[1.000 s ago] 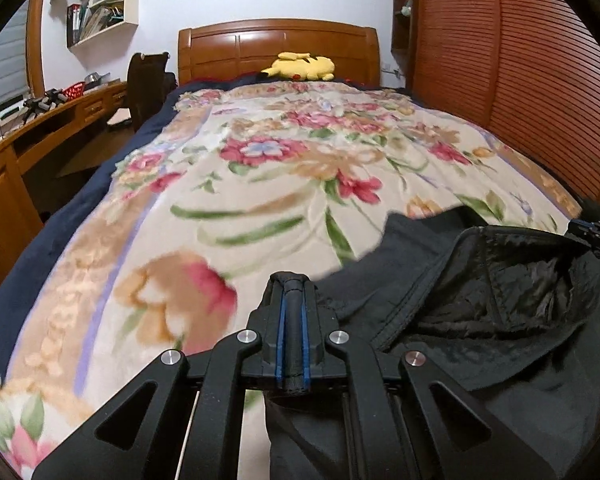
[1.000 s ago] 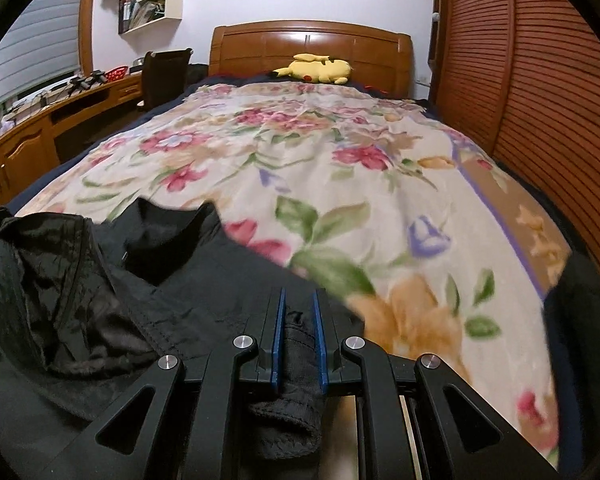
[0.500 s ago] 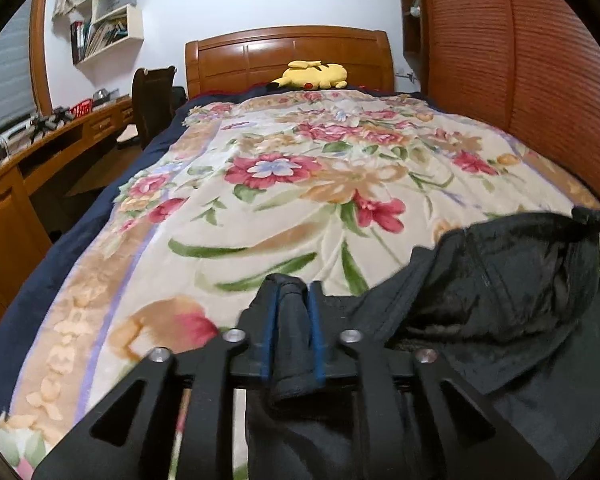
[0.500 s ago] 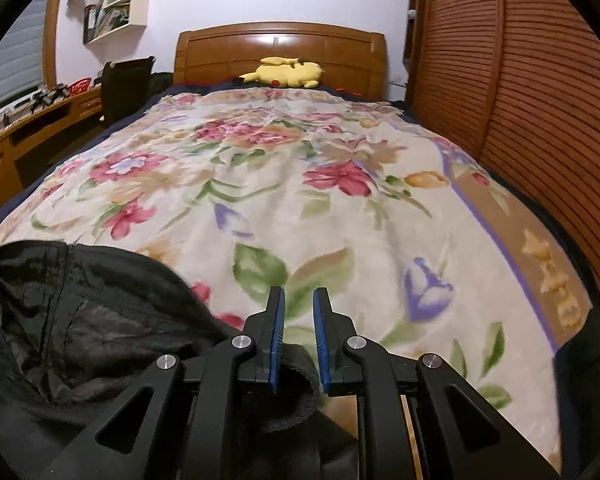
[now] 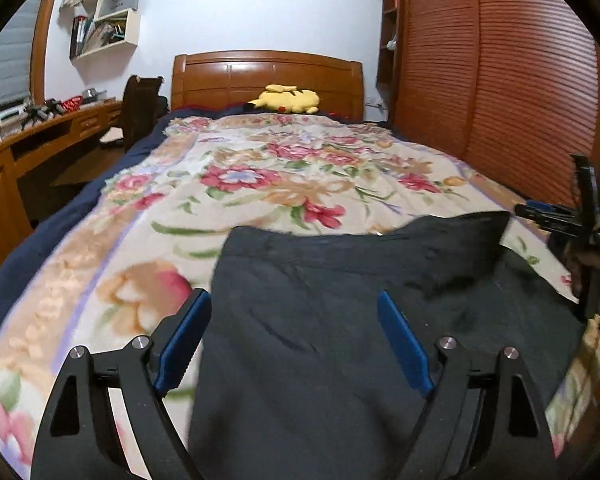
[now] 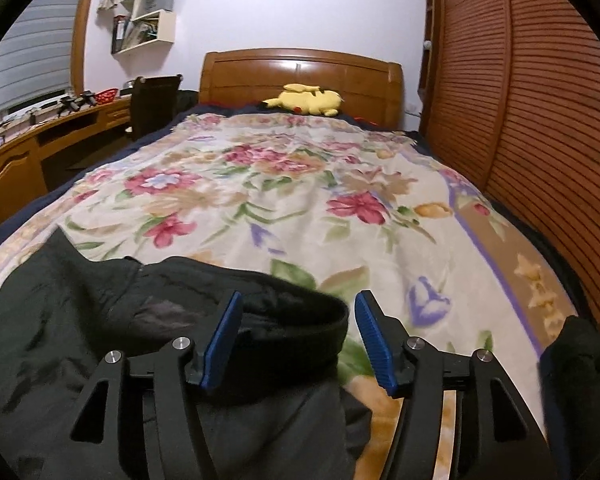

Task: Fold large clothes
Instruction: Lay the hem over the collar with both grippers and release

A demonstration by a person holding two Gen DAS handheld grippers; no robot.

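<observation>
Looking through the left wrist camera: we saw our left gripper (image 5: 294,336) over the near end of the bed.
Left jaws: they were spreading apart, wide, with the black jacket (image 5: 340,312) lying between the blue pads (image 5: 182,340) but not pinched by them.
Jacket: it lay flat on the flowered blanket (image 5: 260,184) at the foot of the bed, its far edge a straight fold.
Right side of that view: we glimpsed the right gripper (image 5: 556,220) at the jacket's far corner, too blurred to judge.
Right wrist camera: our right gripper (image 6: 298,334) was also opening, pads clear of the cloth.
Between its jaws: a thick dark hem of the jacket rested loose on the blanket.
Background: a yellow plush toy (image 6: 306,100) sat by the wooden headboard (image 6: 300,68).
</observation>
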